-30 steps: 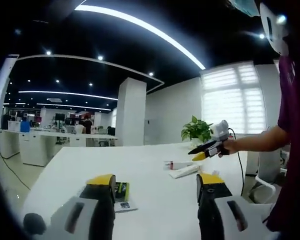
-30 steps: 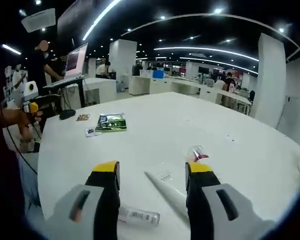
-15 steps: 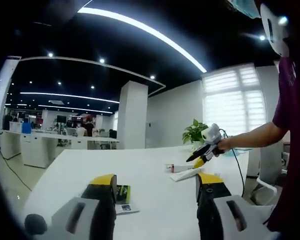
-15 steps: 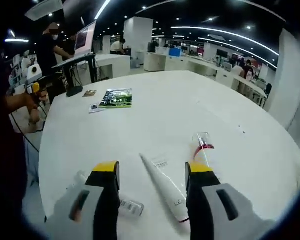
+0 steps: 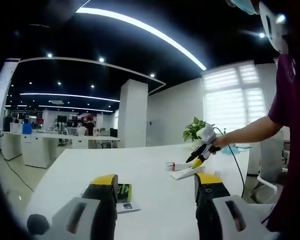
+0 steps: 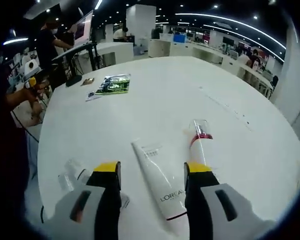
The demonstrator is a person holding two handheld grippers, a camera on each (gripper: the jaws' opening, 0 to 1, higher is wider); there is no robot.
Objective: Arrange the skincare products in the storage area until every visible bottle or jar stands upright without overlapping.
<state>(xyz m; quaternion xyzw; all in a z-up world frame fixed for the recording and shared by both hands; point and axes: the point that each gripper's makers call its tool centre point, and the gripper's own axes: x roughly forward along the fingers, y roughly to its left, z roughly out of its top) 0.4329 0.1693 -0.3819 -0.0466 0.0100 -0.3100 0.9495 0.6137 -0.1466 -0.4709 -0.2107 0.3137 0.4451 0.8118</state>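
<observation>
In the right gripper view a white L'Oreal tube (image 6: 157,175) lies flat on the white table (image 6: 155,105), showing between my open right gripper's (image 6: 151,170) jaws. Lying just right of it is a clear bottle with a pink band (image 6: 200,137). Another clear bottle (image 6: 71,172) lies on its side outside the left jaw. In the left gripper view my left gripper (image 5: 155,182) is open with nothing in it, held above the near table. Far across, the right gripper (image 5: 200,152) hangs over the white tube (image 5: 185,172) and a small bottle (image 5: 171,165).
A green booklet (image 6: 111,84) and small cards lie at the far left of the table; the booklet (image 5: 121,192) also sits just past my left jaw. The table's rounded edge (image 6: 42,150) is close on the left. A potted plant (image 5: 192,131) stands behind the table. A person works at a desk (image 6: 85,50) beyond.
My right gripper has moved down and forward over the white tube, which now looks larger between its jaws. The left gripper has barely moved.
</observation>
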